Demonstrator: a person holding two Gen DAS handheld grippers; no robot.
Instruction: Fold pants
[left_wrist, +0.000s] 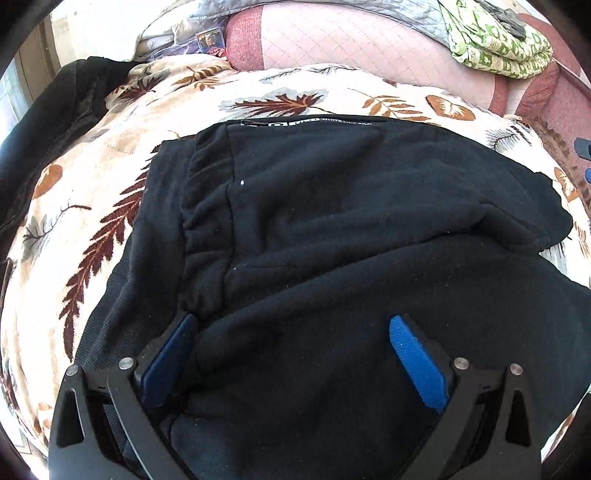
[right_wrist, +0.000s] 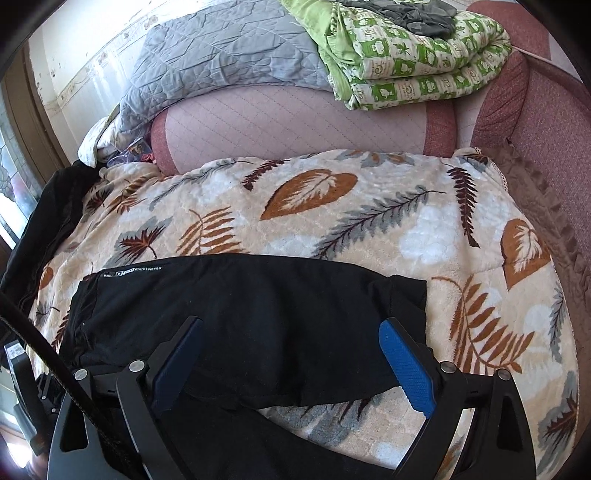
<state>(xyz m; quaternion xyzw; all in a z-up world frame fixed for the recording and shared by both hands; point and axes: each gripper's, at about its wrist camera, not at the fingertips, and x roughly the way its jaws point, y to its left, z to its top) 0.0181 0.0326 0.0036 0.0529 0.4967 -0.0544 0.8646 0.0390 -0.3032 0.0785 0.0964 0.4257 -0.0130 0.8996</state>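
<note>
The black pants (right_wrist: 236, 306) lie folded on a leaf-patterned blanket (right_wrist: 369, 206). Both the left hand-held gripper (left_wrist: 291, 328) and the right hand-held gripper (right_wrist: 290, 328) stand spread wide over the fabric, gripping nothing.

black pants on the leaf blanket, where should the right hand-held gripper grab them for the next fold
Probably the free cuff end of the black pants, on the right side near the right hand-held gripper. That edge lies loose on the leaf blanket, so a pad could slip under it from the right. The gathered waistband at the left is bulkier. The jaws stand open above the cloth.
</note>
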